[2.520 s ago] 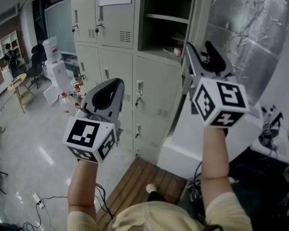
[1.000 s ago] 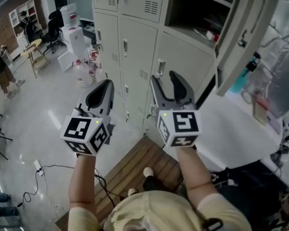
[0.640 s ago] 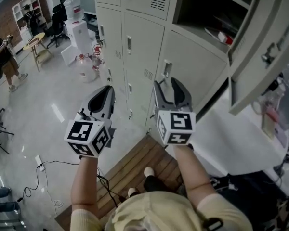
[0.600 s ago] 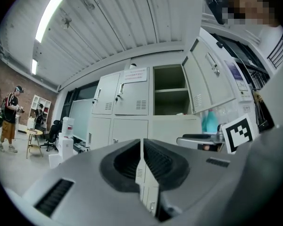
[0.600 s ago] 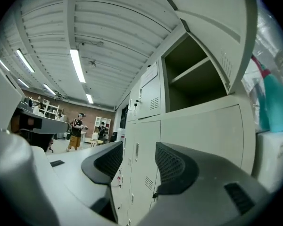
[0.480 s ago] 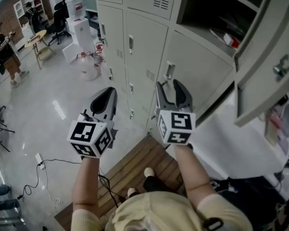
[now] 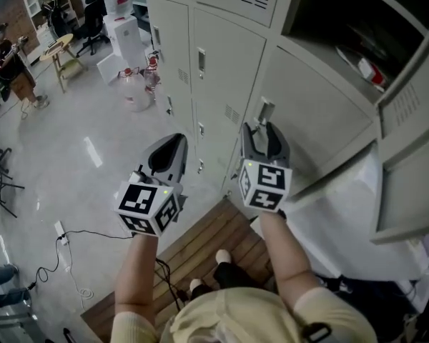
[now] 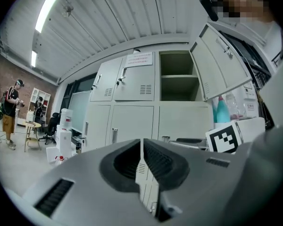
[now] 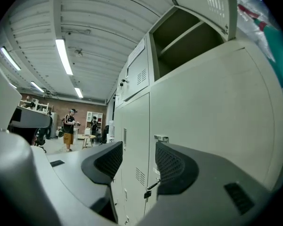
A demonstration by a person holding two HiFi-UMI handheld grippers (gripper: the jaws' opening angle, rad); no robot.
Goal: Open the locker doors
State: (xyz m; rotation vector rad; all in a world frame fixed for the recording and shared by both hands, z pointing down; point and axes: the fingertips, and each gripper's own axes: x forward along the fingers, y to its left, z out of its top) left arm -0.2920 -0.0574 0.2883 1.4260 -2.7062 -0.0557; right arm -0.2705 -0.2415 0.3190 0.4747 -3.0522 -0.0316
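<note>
The right tongs (image 7: 264,128) point at a closed locker door (image 7: 314,127) in the bank of grey lockers (image 7: 222,48). Their tips sit just below the door's small metal handle (image 7: 266,109), and the head view does not show whether they touch it. In the right gripper view these tongs (image 9: 134,161) are spread and hold nothing. The door's edge and a small dark latch (image 9: 148,190) show in the gap, and the handle (image 9: 161,139) sits just above the right-hand jaw. The left tongs (image 7: 170,148) hang lower and to the left, apart from the lockers and over the floor (image 7: 71,163). In the left gripper view they (image 8: 141,147) are pressed together with nothing between them. Above the closed door a compartment (image 7: 343,27) stands open, its door (image 7: 407,163) hanging out to the right. A wooden platform (image 7: 200,245) lies on the floor at the foot of the lockers.
</note>
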